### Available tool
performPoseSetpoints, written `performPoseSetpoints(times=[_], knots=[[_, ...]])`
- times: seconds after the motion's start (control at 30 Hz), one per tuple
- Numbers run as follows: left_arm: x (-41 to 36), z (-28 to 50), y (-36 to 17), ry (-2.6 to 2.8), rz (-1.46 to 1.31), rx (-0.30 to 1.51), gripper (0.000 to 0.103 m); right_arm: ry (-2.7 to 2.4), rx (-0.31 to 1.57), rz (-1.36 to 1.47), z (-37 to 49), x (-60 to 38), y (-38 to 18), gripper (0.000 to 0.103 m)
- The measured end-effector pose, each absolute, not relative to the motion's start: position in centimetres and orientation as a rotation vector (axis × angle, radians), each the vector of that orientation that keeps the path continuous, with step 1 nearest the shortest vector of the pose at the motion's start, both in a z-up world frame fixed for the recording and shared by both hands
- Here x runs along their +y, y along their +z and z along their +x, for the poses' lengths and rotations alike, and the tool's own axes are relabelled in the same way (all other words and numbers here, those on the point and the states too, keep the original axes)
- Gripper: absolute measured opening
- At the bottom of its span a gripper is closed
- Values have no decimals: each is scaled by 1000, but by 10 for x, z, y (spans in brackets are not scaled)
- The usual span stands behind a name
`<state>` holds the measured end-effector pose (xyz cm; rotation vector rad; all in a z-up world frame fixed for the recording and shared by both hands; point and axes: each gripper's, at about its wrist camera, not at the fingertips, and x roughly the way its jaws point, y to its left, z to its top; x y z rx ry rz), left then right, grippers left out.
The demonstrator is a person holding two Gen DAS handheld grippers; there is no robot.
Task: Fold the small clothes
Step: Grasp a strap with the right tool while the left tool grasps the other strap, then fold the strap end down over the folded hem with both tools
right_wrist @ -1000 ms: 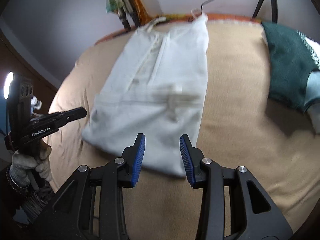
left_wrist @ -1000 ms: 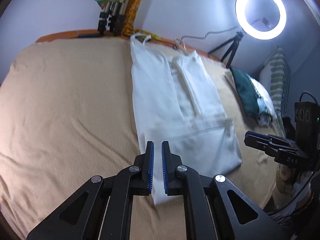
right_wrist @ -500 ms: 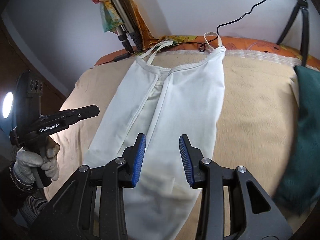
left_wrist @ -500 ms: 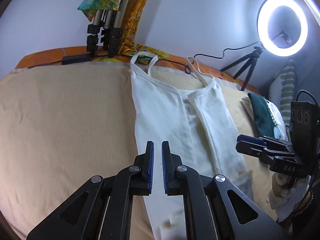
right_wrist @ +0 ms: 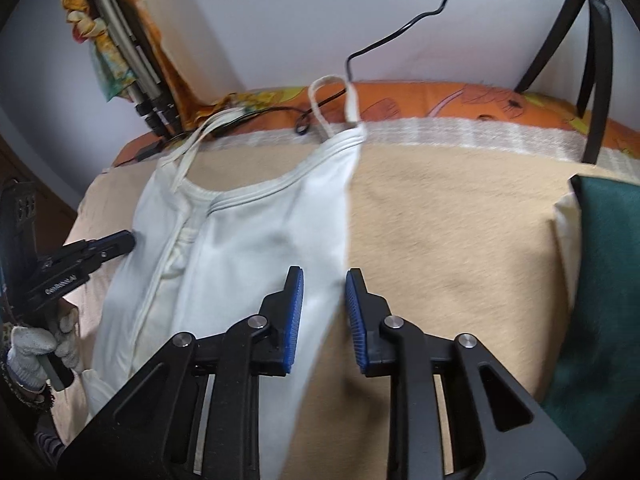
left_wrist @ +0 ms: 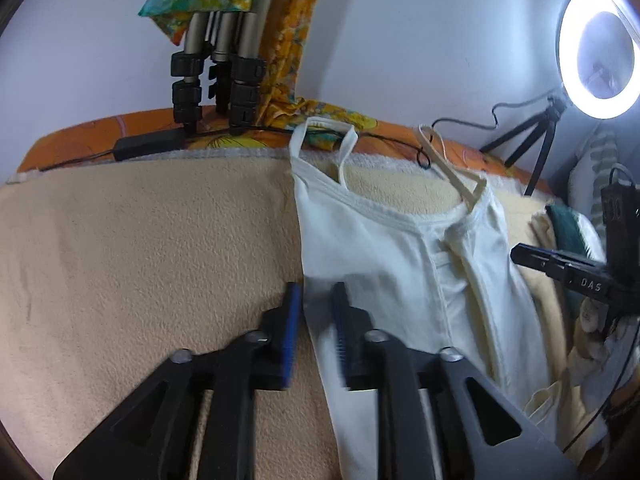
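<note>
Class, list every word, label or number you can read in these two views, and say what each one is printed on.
"DAS": white letters on the black body of the right gripper, seen in the left wrist view.
Blurred white label on the left gripper body, seen in the right wrist view: not readable.
No print shows on the white camisole or the beige blanket.

A glowing white ring light [left_wrist: 598,52] on a small black tripod [left_wrist: 532,148] stands right of the beige fleece blanket [left_wrist: 140,248]. Behind the blanket runs an orange patterned sheet [right_wrist: 460,104], then a plain pale wall [left_wrist: 420,32]. Left of the lamp, a folded silver tripod [left_wrist: 218,64] leans against that wall.
</note>
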<state>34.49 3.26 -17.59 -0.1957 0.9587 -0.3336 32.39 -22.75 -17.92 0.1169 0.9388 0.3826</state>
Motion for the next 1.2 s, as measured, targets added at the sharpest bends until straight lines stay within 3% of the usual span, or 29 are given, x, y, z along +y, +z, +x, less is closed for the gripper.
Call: performPoseSetpoints(times=[0.03,0.1,0.13,0.47,0.53,0.6,0.67,0.7,1.2], knots=[[35,348,-175,-330,-215,954,40,382,930,136,326,-232,-177,30],[38,355,-173,-327,-256,945,42,388,901,182,330,-241,-172,52],[39,359,-173,-331,-274,949,42,402,893,203,333,-243,-170,55],[43,397,-182,-396,-481,970,42,484,926,406,376,-245,-190,55],[45,402,-184,-412,-516,957,42,504,919,423,381,-243,-191,51],[42,407,-185,-424,-517,946,36,537,934,434,387,-237,-194,25],[39,412,-187,-428,-513,963,12,552,946,420,390,-230,-197,11],[38,415,-188,-434,-521,970,1,545,936,394,389,-226,-195,10],[44,382,-140,-469,-527,845,2,588,799,346,353,-235,-139,6]])
